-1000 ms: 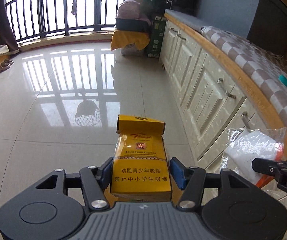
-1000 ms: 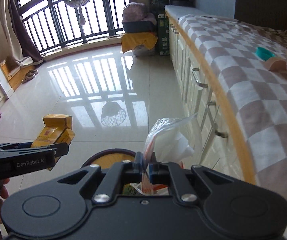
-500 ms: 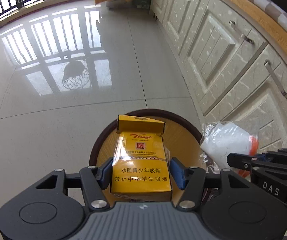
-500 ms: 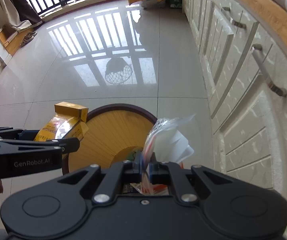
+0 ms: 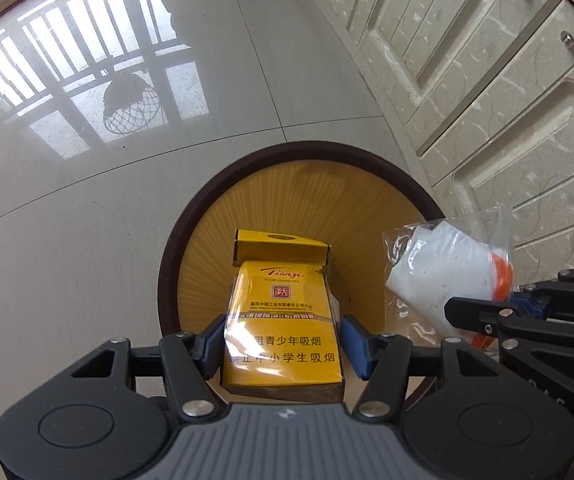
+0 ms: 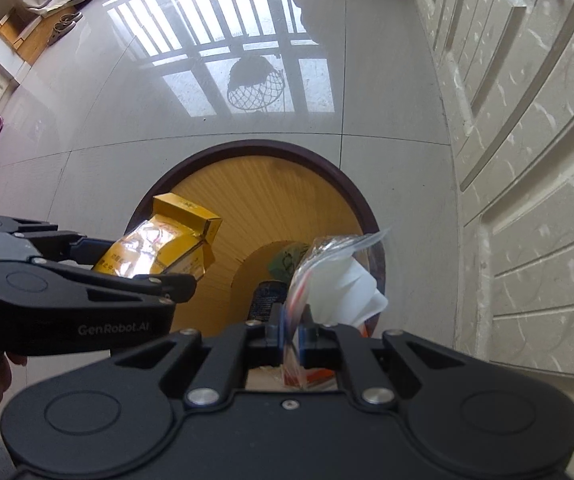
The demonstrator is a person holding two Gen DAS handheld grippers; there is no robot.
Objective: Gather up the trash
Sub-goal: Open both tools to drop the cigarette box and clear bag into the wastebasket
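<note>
Both grippers pointed down over the bin [image 5: 175,240]: left gripper [image 5: 283,344] half-open, clamping the yellow cigarette pack [image 5: 283,320] lengthwise, right gripper [image 6: 293,330] pinched shut on the plastic bag [image 6: 339,280], nearer the cabinets.

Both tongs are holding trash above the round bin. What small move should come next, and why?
Probably open the left tongs to drop the yellow cigarette pack: it hangs directly over the mouth of the bin. The plastic bag in the right tongs hangs nearer the rim, so it seems less safe to release first.
</note>
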